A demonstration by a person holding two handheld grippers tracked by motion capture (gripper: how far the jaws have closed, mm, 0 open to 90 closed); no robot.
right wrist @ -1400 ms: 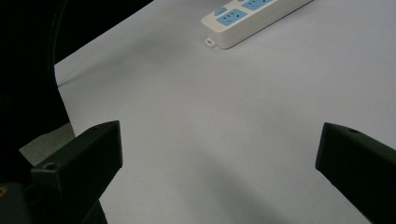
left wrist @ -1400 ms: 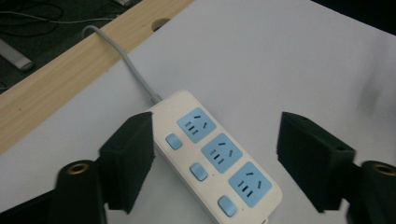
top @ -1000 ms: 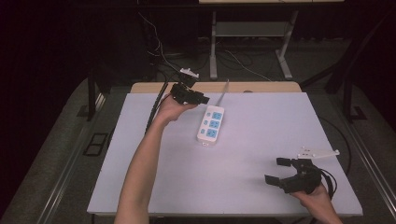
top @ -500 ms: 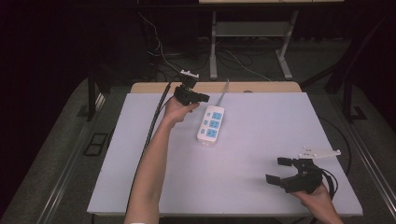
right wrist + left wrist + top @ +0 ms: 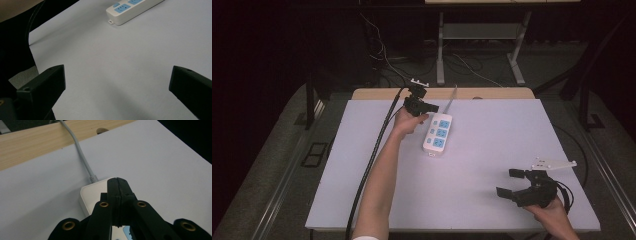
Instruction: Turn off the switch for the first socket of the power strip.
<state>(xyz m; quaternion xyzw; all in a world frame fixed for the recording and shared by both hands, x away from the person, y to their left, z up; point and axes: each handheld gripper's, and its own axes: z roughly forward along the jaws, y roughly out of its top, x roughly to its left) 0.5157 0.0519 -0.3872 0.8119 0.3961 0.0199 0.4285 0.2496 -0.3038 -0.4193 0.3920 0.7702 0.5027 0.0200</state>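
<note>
The white plastic power strip with blue sockets lies flat on the white table surface, toward its far left area, with its grey cord running off over the wooden table edge.

The left gripper sits just above the cord end of the strip. Its jaws have just been closing and now meet tip to tip, with nothing between them.

The right gripper rests near the right front corner of the table, well apart from the strip. Its jaws stand wide open and hold nothing.
</note>
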